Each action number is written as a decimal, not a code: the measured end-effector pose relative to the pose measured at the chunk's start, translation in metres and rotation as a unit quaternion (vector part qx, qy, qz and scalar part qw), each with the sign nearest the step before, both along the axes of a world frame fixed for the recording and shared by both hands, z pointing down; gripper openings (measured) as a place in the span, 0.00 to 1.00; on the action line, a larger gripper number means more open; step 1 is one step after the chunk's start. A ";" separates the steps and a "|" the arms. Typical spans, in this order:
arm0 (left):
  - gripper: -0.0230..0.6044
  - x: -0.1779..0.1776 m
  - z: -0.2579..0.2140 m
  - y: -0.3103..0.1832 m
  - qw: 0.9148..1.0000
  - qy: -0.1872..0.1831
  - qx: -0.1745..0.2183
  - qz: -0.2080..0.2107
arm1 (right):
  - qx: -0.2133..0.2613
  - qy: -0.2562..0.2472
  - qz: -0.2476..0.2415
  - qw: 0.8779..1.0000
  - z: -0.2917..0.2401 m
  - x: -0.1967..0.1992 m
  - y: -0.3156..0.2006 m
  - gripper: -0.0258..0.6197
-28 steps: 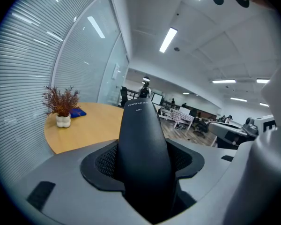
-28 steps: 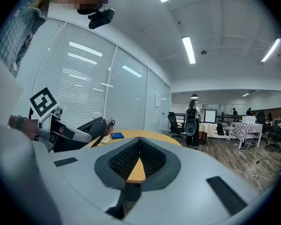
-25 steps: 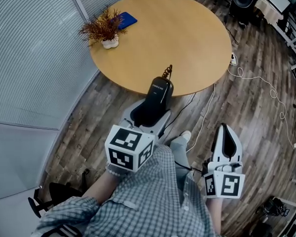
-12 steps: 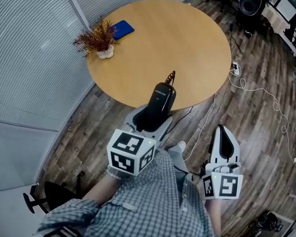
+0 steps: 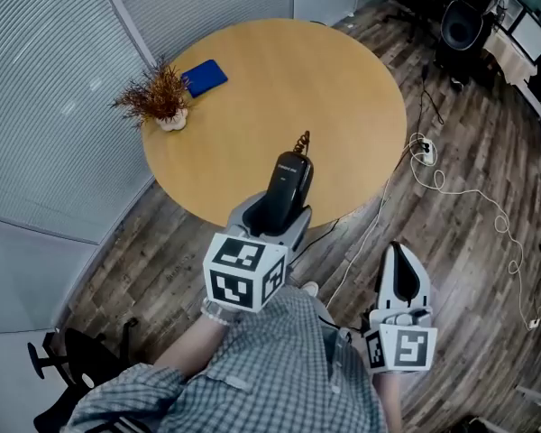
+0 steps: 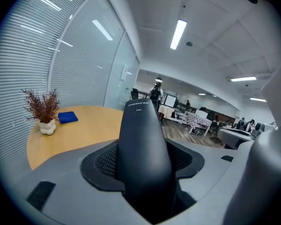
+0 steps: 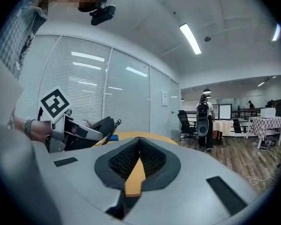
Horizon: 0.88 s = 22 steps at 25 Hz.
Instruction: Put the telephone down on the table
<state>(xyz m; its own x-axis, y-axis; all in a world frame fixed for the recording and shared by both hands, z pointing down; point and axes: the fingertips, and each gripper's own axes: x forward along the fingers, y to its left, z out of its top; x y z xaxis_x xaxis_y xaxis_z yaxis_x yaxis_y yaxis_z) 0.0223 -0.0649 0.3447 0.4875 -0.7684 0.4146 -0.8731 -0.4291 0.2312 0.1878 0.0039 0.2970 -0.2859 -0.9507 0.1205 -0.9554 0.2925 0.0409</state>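
Observation:
My left gripper (image 5: 272, 213) is shut on a black telephone handset (image 5: 286, 184) with a coiled cord at its far end; it hangs in the air over the near edge of the round wooden table (image 5: 343, 88). In the left gripper view the handset (image 6: 143, 149) stands up between the closed jaws, with the table (image 6: 79, 130) ahead and lower left. My right gripper (image 5: 408, 278) is lower right, over the floor, shut with nothing in it. The right gripper view shows its jaws (image 7: 138, 165) closed, with the left gripper and handset (image 7: 100, 125) off to the left.
A small white pot of dried red plant (image 5: 158, 97) and a blue flat object (image 5: 204, 77) sit at the table's far left. A white cable (image 5: 451, 197) and socket lie on the wood floor to the right. Glass walls with blinds (image 5: 45, 88) run along the left.
The handset and left gripper have moved forward, further over the table's near edge. The right gripper has stayed low at the right.

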 end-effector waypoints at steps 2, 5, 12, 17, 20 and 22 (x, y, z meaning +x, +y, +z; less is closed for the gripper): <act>0.48 0.015 0.000 -0.011 1.000 -0.002 0.000 -0.006 | -0.005 0.000 -0.001 1.000 0.003 0.015 -0.006 0.05; 0.48 0.032 0.000 -0.027 1.000 -0.010 0.000 -0.008 | -0.012 -0.003 0.005 1.000 0.007 0.033 -0.014 0.05; 0.48 0.064 0.008 -0.074 1.000 -0.021 -0.005 -0.010 | -0.024 -0.021 0.013 0.999 0.012 0.059 -0.034 0.05; 0.48 0.074 0.024 -0.117 0.999 -0.028 -0.018 -0.010 | -0.033 -0.022 0.024 0.999 0.018 0.066 -0.053 0.05; 0.48 0.081 0.036 -0.147 0.999 -0.034 -0.027 -0.009 | -0.042 -0.023 0.033 0.998 0.024 0.071 -0.067 0.05; 0.48 0.090 0.044 -0.169 0.999 -0.037 -0.032 -0.008 | -0.049 -0.022 0.038 0.998 0.028 0.077 -0.078 0.05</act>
